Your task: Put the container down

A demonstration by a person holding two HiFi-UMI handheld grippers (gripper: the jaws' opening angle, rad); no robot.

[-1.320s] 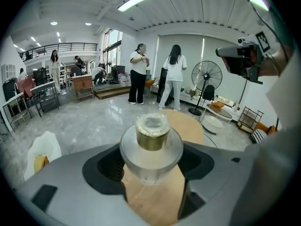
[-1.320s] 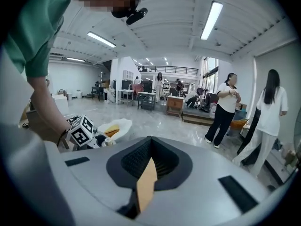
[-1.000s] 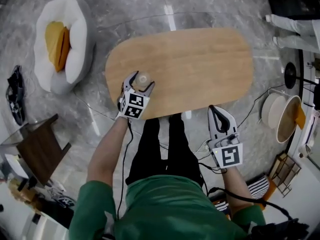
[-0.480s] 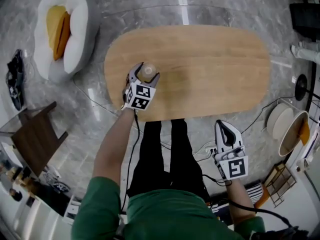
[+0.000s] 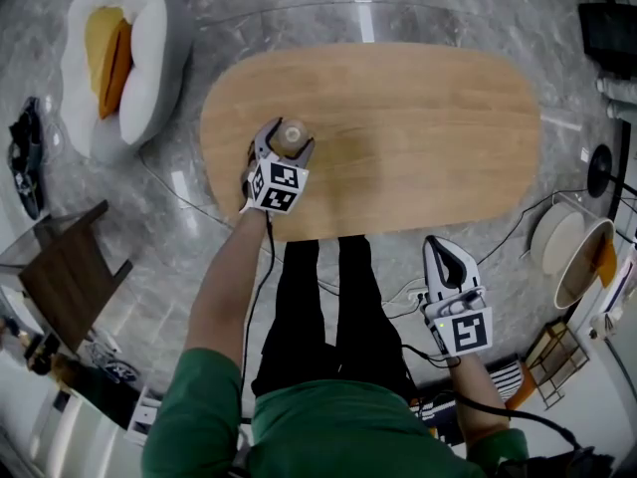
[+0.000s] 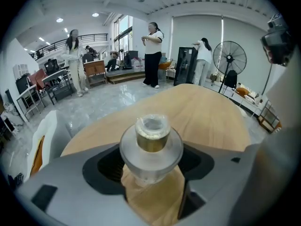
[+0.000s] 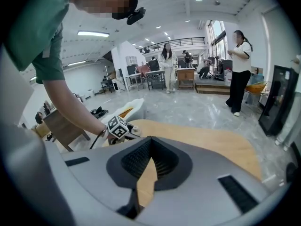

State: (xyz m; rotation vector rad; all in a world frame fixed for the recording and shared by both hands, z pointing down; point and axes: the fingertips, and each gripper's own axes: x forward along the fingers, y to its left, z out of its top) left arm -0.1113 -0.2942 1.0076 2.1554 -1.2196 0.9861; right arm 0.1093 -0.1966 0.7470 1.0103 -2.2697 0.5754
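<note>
A small clear container (image 5: 291,134) with a gold band under its lid sits between the jaws of my left gripper (image 5: 286,147), which is shut on it, over the left part of the oval wooden table (image 5: 418,127). In the left gripper view the container (image 6: 151,142) fills the middle, upright, with the tabletop (image 6: 211,117) behind it. Whether its base touches the wood is hidden. My right gripper (image 5: 442,249) hangs off the table's near edge beside the person's leg, shut and empty. In the right gripper view its jaws meet at the gripper's tip (image 7: 150,140).
A white cushioned seat (image 5: 149,58) with an orange pillow stands left of the table. A dark wooden stool (image 5: 65,277) is at the near left. A round basin (image 5: 572,252) and cables lie at the right. People (image 6: 153,55) and a fan (image 6: 229,60) stand beyond the table.
My left gripper has carried the container a little further in over the table's left part. The right gripper has drawn back slightly from the table edge and stays shut.
</note>
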